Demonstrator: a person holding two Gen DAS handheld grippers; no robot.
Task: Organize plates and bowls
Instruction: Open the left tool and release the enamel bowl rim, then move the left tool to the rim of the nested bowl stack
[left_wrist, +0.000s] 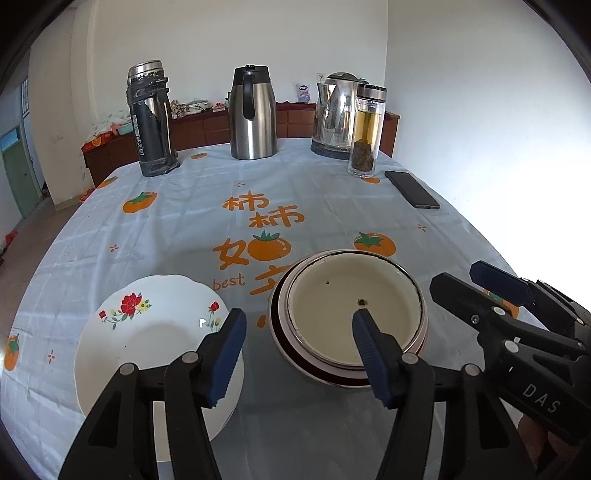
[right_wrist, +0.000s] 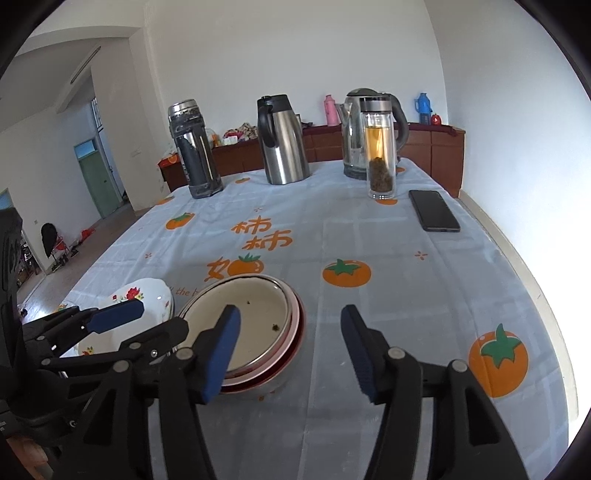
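While the stacked bowls (left_wrist: 351, 317) sit beside the white floral plates (left_wrist: 155, 332) on the persimmon tablecloth (left_wrist: 184, 221), like pieces appear grouped with like, so sorting looks well along. Left gripper (left_wrist: 299, 328) stands about half open, empty, jaws straddling the gap between plates and bowls, pitched downward. Right gripper (right_wrist: 290, 328) is likewise half open and empty, angled down, its left finger over the bowls.
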